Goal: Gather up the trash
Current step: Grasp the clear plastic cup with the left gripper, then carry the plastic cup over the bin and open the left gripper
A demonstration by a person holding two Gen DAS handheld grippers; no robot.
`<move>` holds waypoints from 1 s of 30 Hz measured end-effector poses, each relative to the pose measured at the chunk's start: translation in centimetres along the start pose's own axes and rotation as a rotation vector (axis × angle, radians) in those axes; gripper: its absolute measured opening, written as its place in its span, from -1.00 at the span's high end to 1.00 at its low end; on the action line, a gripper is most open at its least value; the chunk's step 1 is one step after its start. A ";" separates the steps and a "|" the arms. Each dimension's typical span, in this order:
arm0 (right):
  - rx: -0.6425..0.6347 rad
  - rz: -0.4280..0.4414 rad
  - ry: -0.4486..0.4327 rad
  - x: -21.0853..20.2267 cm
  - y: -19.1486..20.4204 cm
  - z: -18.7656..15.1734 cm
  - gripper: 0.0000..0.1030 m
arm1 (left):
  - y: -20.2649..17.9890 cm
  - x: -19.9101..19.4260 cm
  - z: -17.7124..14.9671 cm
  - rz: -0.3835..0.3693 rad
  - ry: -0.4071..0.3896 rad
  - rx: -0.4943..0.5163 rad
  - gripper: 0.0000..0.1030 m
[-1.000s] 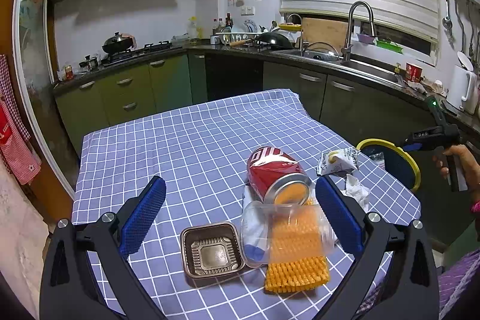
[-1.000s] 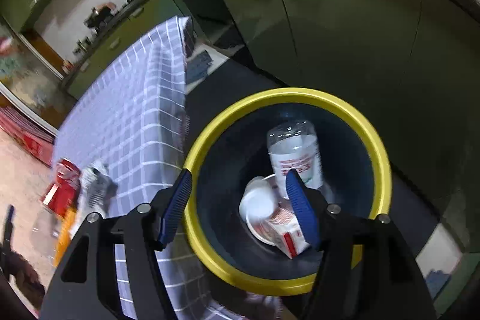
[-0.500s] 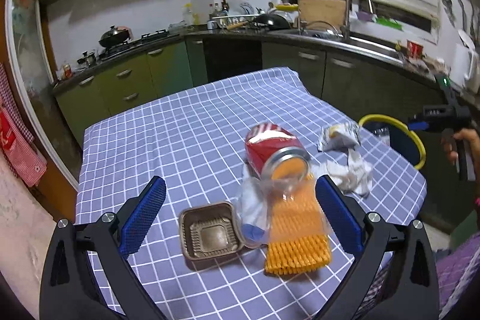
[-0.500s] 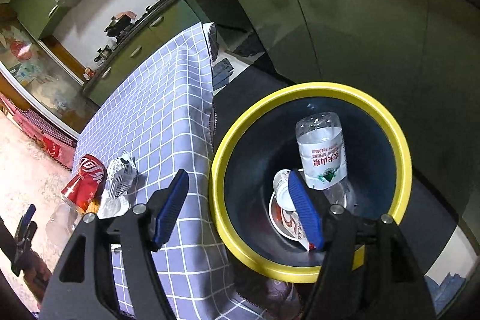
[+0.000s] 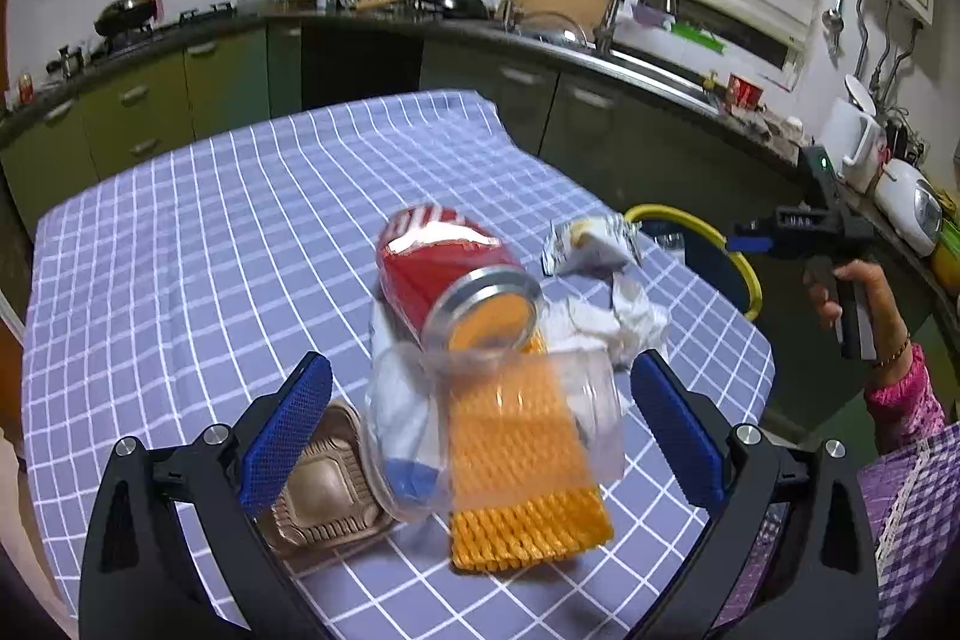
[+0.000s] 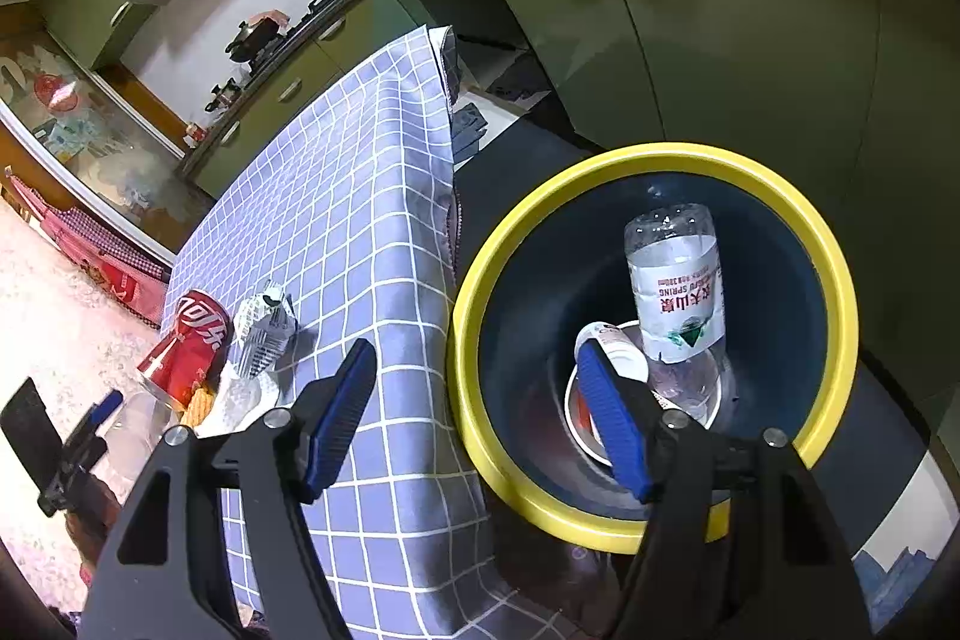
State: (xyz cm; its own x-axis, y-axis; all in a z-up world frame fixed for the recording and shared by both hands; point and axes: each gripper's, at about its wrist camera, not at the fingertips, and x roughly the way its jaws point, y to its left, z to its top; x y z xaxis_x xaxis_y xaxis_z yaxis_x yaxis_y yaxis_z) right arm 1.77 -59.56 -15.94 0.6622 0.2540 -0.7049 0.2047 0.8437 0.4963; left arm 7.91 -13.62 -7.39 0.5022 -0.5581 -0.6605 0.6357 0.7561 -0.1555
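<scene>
Over the checkered table (image 5: pixel 210 232), left tool (image 5: pixel 480 430) spread around trash; right tool (image 6: pixel 480 418) spread above the bin (image 6: pixel 834 280).

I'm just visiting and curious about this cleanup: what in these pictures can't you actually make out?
- Left wrist view: the brown foil tray is partly hidden by the left gripper's blue finger.
- Left wrist view: the yellow-rimmed dark bin is mostly hidden by the table edge.
- Right wrist view: the white paper cup in the bin is partly covered by the right gripper's finger and the clear water bottle.
- Right wrist view: the clear plastic cup is blurred.
</scene>
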 end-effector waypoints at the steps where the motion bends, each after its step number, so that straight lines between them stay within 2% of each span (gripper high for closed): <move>1: 0.000 0.001 0.001 0.0 0.0 0.1 -0.28 | -0.2 0.3 -0.2 -0.005 0.010 -0.002 -0.91; 13: -0.002 0.041 0.025 1.2 0.8 -0.5 -0.29 | 0.2 2.7 -1.2 -0.073 0.051 -0.045 -0.89; 15: 0.002 0.045 0.028 1.4 0.8 -0.7 -0.29 | 0.3 3.1 -1.2 -0.064 0.052 -0.050 -0.65; 22: 0.009 0.055 0.040 1.9 0.7 -0.9 -0.29 | 0.9 2.6 -1.5 -0.020 0.042 -0.078 -0.63; 30: 0.019 0.070 0.026 1.3 0.5 -1.1 -0.29 | -0.3 -0.3 -0.7 -0.001 0.000 -0.025 -0.63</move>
State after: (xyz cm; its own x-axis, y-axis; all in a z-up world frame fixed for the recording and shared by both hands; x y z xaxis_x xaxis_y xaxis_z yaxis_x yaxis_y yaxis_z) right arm 1.90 -58.25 -17.17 0.6564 0.3242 -0.6812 0.1725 0.8145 0.5539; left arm 7.20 -13.43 -7.66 0.5015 -0.5591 -0.6602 0.6212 0.7639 -0.1750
